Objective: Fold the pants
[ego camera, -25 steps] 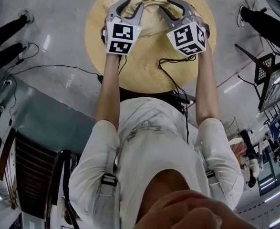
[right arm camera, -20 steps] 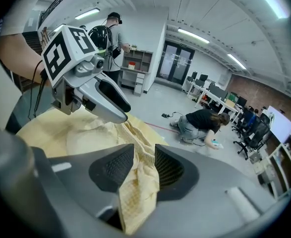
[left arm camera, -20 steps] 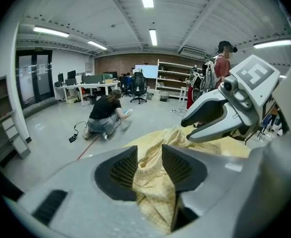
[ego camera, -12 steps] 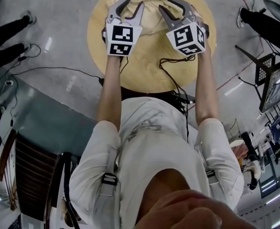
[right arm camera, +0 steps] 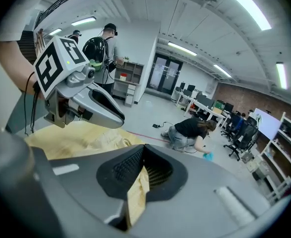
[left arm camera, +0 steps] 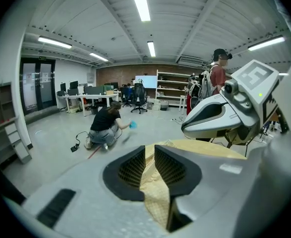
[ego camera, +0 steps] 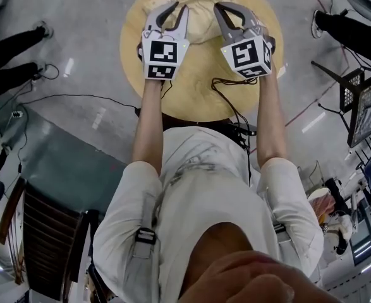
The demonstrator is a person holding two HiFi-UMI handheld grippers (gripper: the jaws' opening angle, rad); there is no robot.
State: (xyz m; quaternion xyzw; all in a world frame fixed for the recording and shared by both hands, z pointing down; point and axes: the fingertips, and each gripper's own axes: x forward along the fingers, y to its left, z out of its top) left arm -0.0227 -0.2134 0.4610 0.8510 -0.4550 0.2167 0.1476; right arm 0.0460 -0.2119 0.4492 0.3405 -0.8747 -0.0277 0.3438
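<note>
Left gripper [ego camera: 178,9] and right gripper [ego camera: 224,9], fingers just closed on the pants [ego camera: 201,23]: raise both evenly, cloth taut between your fingers.

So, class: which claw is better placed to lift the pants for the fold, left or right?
Nearly even: each has just closed on the pants, side by side over the table. Slightly the right claw: its jaws pinch a thin edge tight, while the left claw holds a thicker bunch.
</note>
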